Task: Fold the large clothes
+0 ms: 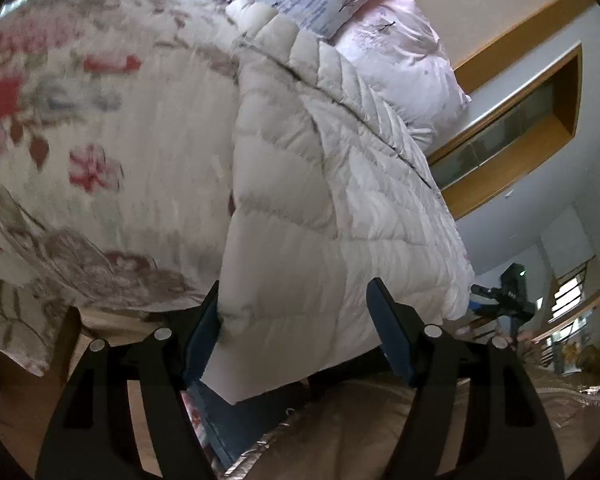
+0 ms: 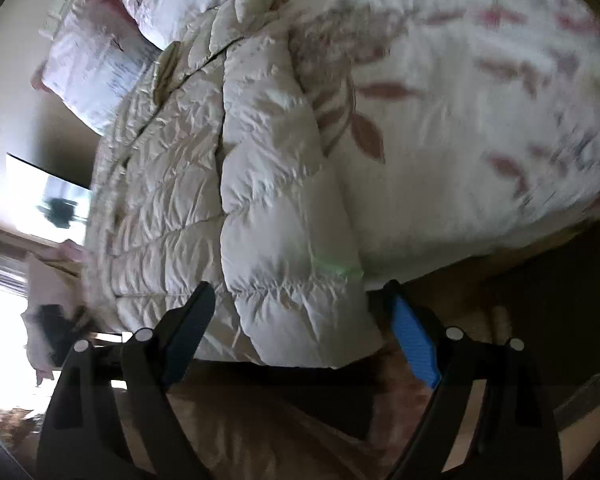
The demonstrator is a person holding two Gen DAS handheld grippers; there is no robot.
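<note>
A: While both tongs are hovering low in frame, where's the jacket (image 1: 340, 208) lying?
B: Centre frame, on the floral bedding (image 1: 100, 128). Left tongs (image 1: 296, 332) gaping around its hem, right tongs (image 2: 300, 328) gaping, neither gripping.

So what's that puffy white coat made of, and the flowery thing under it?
The puffy white coat looks like thin, slightly shiny synthetic shell, probably nylon or polyester, stuffed with down or similar filling: stitched rows bulge into soft tubes and the surface crinkles finely. The flowery bedcover looks like matte woven cloth, maybe cotton, with printed red blooms and brown leaves; blur hides the weave.
</note>
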